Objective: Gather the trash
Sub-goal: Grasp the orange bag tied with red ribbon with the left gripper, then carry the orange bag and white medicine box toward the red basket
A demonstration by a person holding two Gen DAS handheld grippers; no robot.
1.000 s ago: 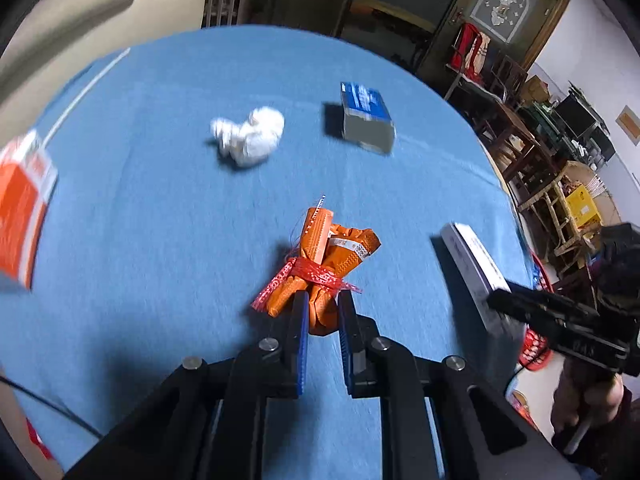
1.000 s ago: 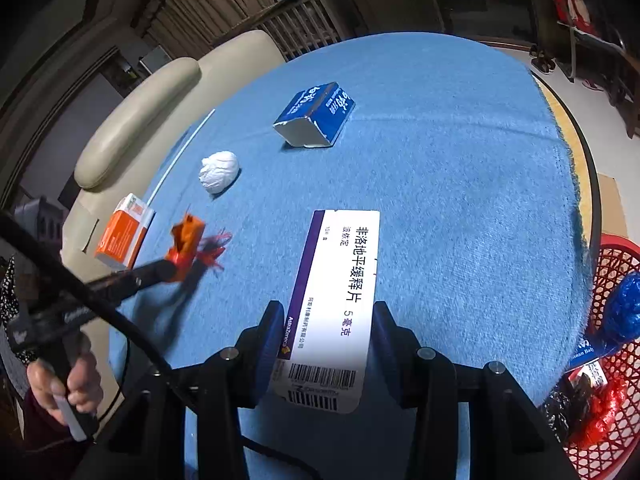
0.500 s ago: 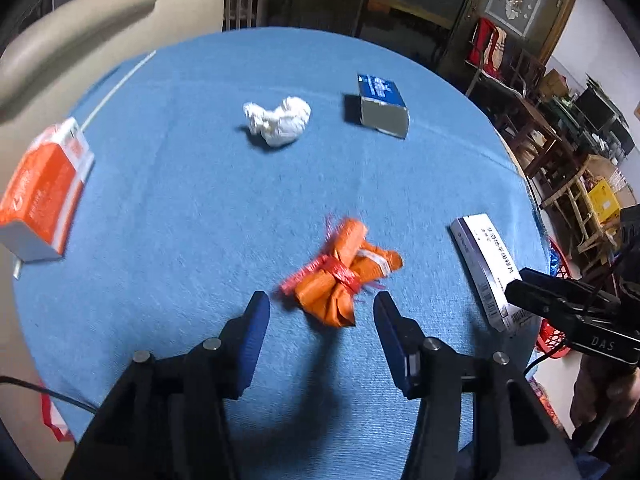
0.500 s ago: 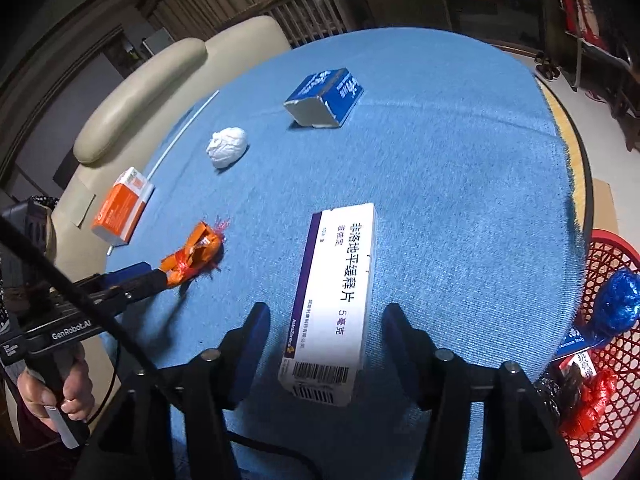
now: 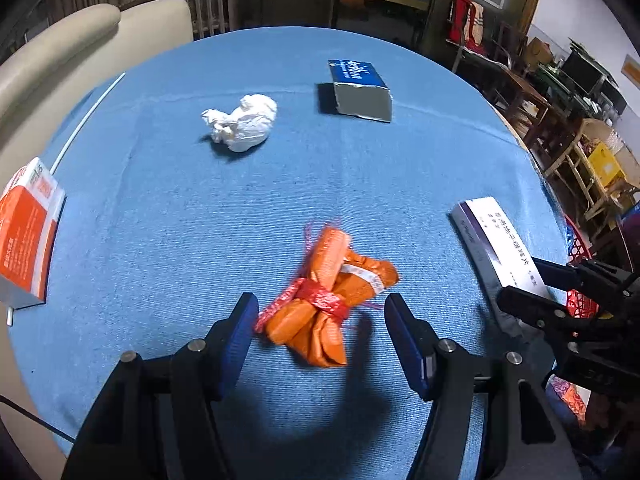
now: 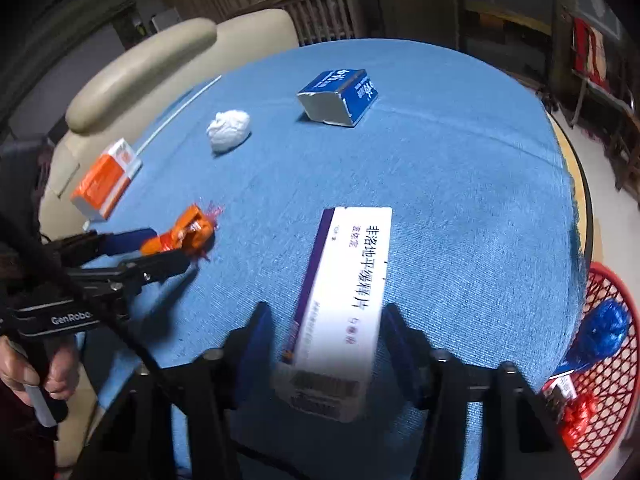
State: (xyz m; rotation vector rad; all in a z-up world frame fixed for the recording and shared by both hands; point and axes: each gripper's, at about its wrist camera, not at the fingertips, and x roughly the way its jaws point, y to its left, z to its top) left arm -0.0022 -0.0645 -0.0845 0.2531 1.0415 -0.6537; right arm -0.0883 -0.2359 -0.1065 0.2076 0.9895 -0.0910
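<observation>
A round blue table holds five pieces of trash; some already fill the red basket at right. The right gripper is closing around a white box. The left gripper is opening around an orange wrapper.

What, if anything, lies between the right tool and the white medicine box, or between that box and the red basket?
Nothing visible does. The white medicine box already lies between the closing right tool's fingers, and only bare blue tablecloth separates it from the red basket beyond the table's edge.
</observation>
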